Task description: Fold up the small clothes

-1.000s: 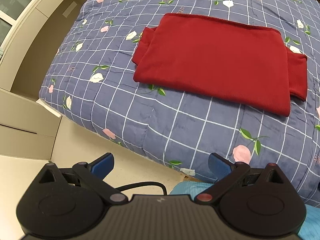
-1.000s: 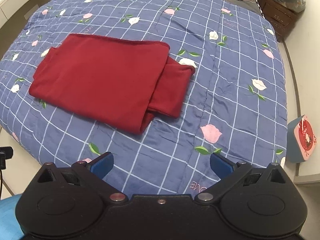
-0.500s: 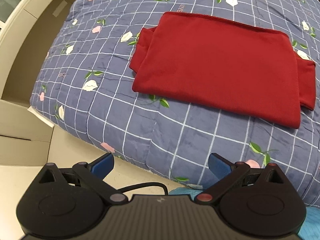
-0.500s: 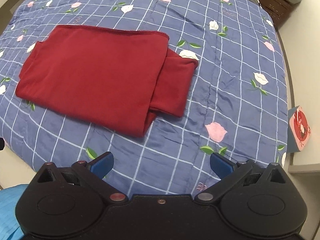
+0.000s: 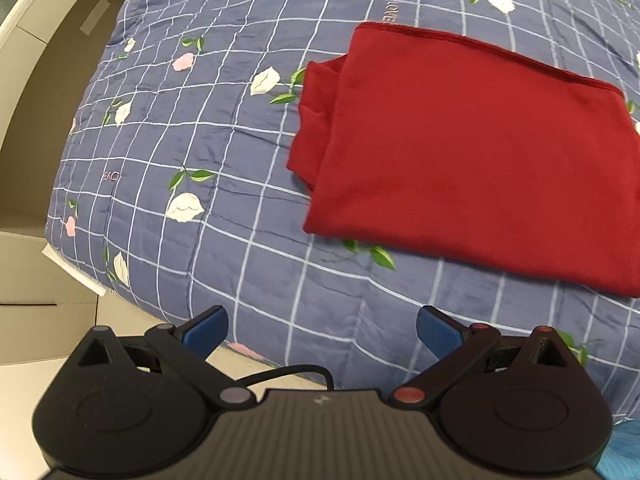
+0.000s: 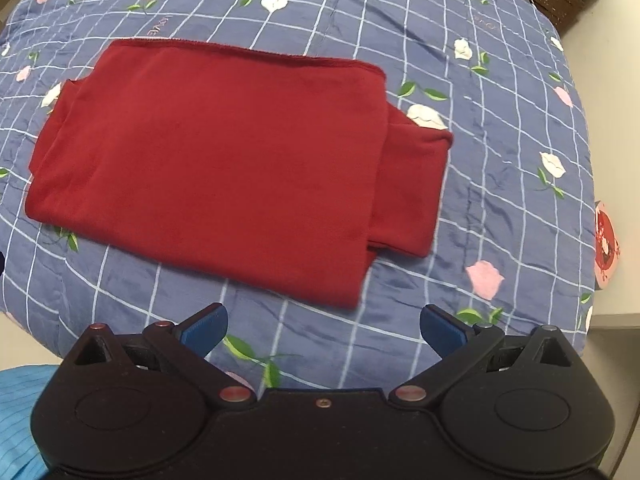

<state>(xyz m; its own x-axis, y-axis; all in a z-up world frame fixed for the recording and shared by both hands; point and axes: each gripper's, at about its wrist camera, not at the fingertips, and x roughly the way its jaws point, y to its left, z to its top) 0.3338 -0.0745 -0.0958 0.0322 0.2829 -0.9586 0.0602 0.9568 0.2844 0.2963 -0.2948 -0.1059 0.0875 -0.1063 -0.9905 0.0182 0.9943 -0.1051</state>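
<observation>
overhead, two cameras looked down along two hand-held grippers at a bed covered by a blue quilt (image 5: pixel 224 184) with a white grid and small pink and white flowers.

a dark red garment (image 5: pixel 472 160) lay flat on the quilt, folded into a wide rectangle. in the left wrist view it sat in the upper right, and a folded sleeve stuck out from under its left end. in the right wrist view the same red garment (image 6: pixel 216 168) filled the middle of the picture, and another folded sleeve (image 6: pixel 412 192) poked out past its right end, lying on the quilt (image 6: pixel 520 160).

the left gripper (image 5: pixel 322 330) hovered near the bed's near edge, its two blue-tipped fingers (image 5: pixel 206 330) spread wide apart with nothing between them. it was clear of the garment, off toward its near left corner. a thin black cable (image 5: pixel 288 374) curved just above the gripper's body.

the right gripper (image 6: pixel 324 330) was also spread wide and empty, with its blue fingertips (image 6: pixel 442 330) above the quilt just short of the garment's near edge, not touching it.

pale furniture panels (image 5: pixel 24 120) stood beside the bed on the left. a small pink and red item (image 6: pixel 606 240) sat at the bed's right edge; it was too cut off to identify. a bit of light blue fabric (image 6: pixel 18 420) showed in the lower left corner of the right wrist view.
</observation>
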